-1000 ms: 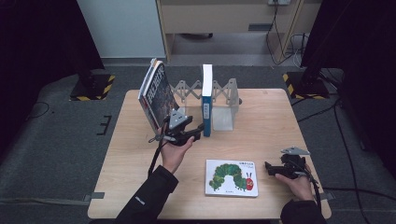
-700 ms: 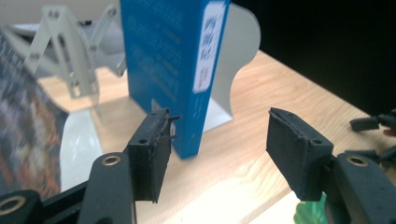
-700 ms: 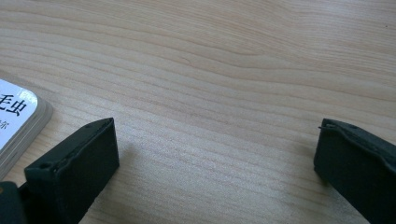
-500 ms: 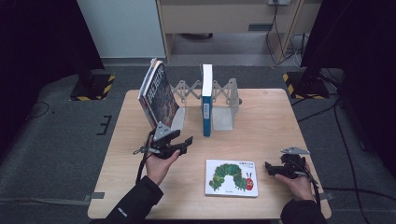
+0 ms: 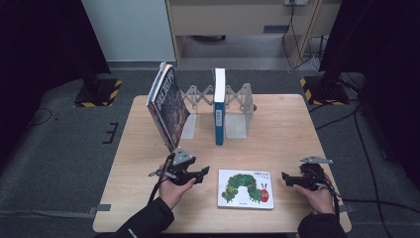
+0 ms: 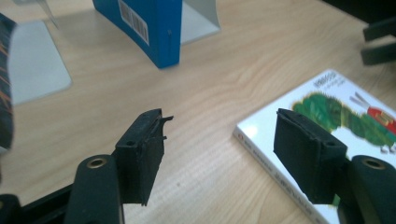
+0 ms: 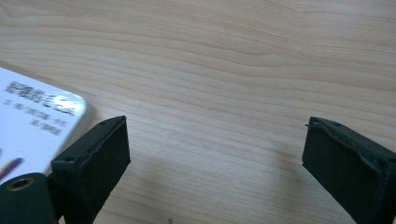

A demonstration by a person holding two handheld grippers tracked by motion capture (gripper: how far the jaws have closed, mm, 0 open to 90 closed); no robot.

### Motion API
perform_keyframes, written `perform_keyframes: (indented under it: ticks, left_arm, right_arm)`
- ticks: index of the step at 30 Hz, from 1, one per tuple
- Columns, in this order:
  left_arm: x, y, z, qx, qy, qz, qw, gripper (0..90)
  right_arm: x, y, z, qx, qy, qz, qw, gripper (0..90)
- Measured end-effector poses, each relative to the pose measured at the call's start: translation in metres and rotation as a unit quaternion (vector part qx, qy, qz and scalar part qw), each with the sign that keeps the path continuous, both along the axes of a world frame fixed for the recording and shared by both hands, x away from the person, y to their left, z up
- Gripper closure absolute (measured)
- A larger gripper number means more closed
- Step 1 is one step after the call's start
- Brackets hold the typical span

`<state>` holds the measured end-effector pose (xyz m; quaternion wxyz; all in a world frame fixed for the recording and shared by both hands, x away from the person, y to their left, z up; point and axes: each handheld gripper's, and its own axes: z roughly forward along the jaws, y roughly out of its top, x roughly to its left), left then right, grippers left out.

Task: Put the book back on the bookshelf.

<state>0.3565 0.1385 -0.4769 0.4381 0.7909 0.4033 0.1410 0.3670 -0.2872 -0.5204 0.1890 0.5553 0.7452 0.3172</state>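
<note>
White caterpillar picture book point(image 5: 246, 189) is lying flat near the table's point(image 5: 292, 124) front edge, not yet shelved; left gripper point(image 5: 202, 174), jaws wide and just opening, is approaching it; right gripper point(image 5: 286, 177) is waiting open; dark book point(image 5: 168, 106) and blue book point(image 5: 219, 110) are already standing in the metal rack point(image 5: 237, 106).

You work in lab or recording studio, not home: lone wooden table point(image 5: 297, 129) on grey carpet point(image 5: 64, 148), black curtains point(image 5: 44, 39) at both sides, hazard-striped stand bases point(image 5: 99, 91), loose cables point(image 5: 302, 37) by beige cabinet point(image 5: 237, 15).
</note>
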Motion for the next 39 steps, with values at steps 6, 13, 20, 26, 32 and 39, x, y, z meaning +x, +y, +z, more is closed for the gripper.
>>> perform_keyframes:
  ticks: [6, 13, 20, 26, 32, 39]
  left_arm:
    - [-0.002, -0.011, -0.013, 0.018, 0.016, -0.022, 0.9994, 30.3]
    - [-0.006, -0.025, -0.024, 0.029, 0.037, -0.051, 0.9976, 27.6]
    - [-0.007, -0.035, -0.037, 0.045, 0.051, -0.064, 0.9956, 26.6]
    - [-0.006, -0.039, -0.044, 0.051, 0.058, -0.068, 0.9946, 24.4]
    - [-0.005, -0.036, -0.051, 0.028, 0.048, -0.062, 0.9965, 19.1]
    - [-0.002, -0.032, -0.059, -0.002, 0.053, -0.056, 0.997, 14.7]
  right_arm:
    - [-0.007, 0.014, 0.011, 0.028, -0.015, 0.013, 0.9994, 8.0]
    - [-0.013, 0.039, 0.015, 0.022, -0.013, 0.039, 0.9989, 8.7]
    - [-0.014, 0.045, 0.013, 0.03, 0.001, 0.042, 0.9986, 8.8]
    - [-0.019, 0.055, 0.012, 0.035, 0.012, 0.058, 0.9976, 9.1]
    - [-0.018, 0.063, 0.009, 0.038, 0.024, 0.069, 0.9966, 9.8]
    - [-0.017, 0.07, 0.007, 0.034, 0.025, 0.079, 0.996, 11.6]
